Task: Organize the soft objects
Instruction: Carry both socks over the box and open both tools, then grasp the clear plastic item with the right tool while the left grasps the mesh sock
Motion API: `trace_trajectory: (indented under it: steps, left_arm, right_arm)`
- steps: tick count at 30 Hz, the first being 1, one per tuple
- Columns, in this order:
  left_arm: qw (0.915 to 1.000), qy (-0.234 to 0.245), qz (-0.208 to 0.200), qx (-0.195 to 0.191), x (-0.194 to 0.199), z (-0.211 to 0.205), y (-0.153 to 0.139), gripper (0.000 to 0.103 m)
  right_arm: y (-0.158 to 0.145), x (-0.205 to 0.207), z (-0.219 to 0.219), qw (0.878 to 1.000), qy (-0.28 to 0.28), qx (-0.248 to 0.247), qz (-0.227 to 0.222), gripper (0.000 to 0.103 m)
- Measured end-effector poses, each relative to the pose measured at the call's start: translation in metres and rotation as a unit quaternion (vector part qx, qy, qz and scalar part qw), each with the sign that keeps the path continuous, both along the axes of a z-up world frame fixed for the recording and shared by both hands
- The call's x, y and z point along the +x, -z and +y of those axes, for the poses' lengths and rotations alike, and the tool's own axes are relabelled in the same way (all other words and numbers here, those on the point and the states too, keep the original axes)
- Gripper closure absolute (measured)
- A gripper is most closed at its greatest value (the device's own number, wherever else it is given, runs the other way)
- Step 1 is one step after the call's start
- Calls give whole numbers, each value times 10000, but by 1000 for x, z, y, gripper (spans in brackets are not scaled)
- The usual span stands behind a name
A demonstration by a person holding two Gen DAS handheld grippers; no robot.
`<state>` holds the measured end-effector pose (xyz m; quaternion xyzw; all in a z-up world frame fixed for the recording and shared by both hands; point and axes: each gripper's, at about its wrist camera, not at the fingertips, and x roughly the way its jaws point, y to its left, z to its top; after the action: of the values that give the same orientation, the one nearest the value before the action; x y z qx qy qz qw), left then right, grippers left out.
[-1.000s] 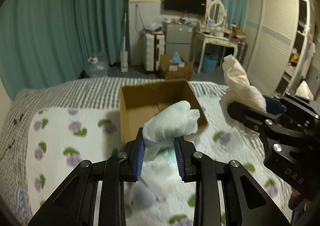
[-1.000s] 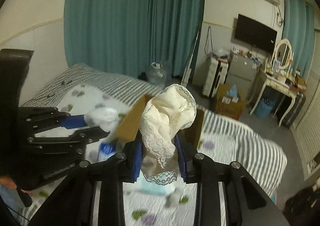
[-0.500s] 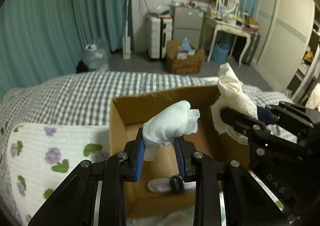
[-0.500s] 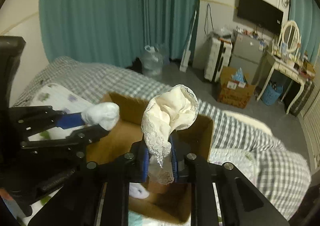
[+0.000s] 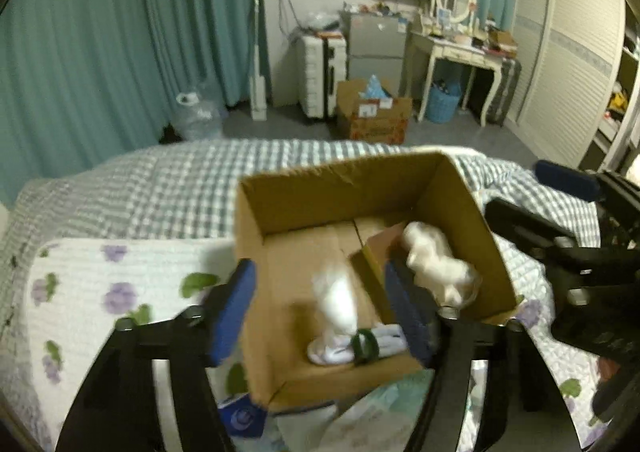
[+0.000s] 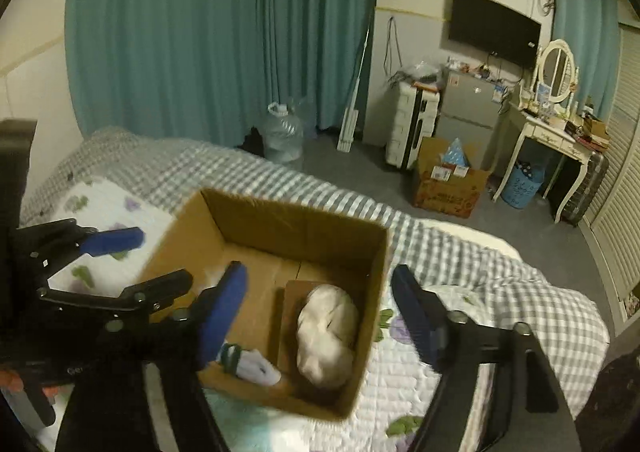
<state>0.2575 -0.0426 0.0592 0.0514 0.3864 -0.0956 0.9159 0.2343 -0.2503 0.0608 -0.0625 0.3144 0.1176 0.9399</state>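
An open cardboard box (image 5: 344, 172) (image 6: 296, 212) stands on the bed, split by a cardboard flap (image 5: 372, 260). A cream lace garment (image 5: 436, 268) (image 6: 328, 332) lies in its right part. A white rolled bundle (image 5: 336, 300), blurred, drops into the left part, above a white sock with a green band (image 5: 360, 344) (image 6: 248, 364). My left gripper (image 5: 320, 308) (image 6: 140, 260) hangs over the box's near left, jaws opening, pads off the bundle. Above the right part, my right gripper (image 6: 320, 304) (image 5: 540, 200) has its jaws opening with nothing gripped.
The box sits on a floral quilt (image 5: 112, 292) over a checked blanket (image 5: 168, 180). A blue-labelled packet (image 5: 240, 416) lies under its near edge. Beyond the bed are a carton (image 5: 372, 116), a suitcase (image 5: 320, 76), a dressing table (image 5: 460, 48) and a water bottle (image 6: 282, 132).
Both grippers moved forward over the box and spread their jaws. The white bundle left the left gripper. The cream lace garment left the right gripper and now lies in the box.
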Motion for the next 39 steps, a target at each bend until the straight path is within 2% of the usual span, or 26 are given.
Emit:
trace_trajectory:
  steps: [4, 8, 11, 16, 18, 22, 27, 32, 36, 39]
  left_arm:
    - [9995, -64, -302, -8, -36, 12, -38, 20]
    - [9989, -125, -447, 55, -72, 19, -72, 9]
    - [9977, -141, -660, 13, -104, 22, -94, 8]
    - [9974, -137, -707, -99, -148, 33, -111, 6]
    - [9966, -111, -812, -47, -163, 34, -111, 0]
    - [9952, -109, -973, -57, -188, 37, -92, 0]
    - [9962, -249, -815, -198, -191, 44, -46, 0]
    - [9982, -417, -424, -60, -160, 40, 19, 0]
    - [9980, -617, -129, 71, -138, 47, 73, 0]
    - [9976, -662, 184, 18, -131, 56, 106, 0]
  right_arm:
    - [-41, -38, -10, 9996, 147, -131, -179, 15]
    - [-77, -81, -14, 9992, 275, -222, -204, 14]
    - [-103, -119, -16, 9983, 359, -347, -309, 12]
    - [-117, -164, -10, 9979, 336, -446, -337, 9]
    - [-114, -180, -5, 9980, 271, -455, -355, 5]
    - [-93, -194, 3, 9992, 107, -349, -171, 4]
    - [-43, -190, 11, 9995, 37, -326, -5, 4]
    - [14, -156, 5, 9991, 95, -236, 343, 4]
    - [67, -119, -2, 9966, 255, -401, 676, 5]
    - [114, -98, -8, 9923, 324, -517, 1075, 15]
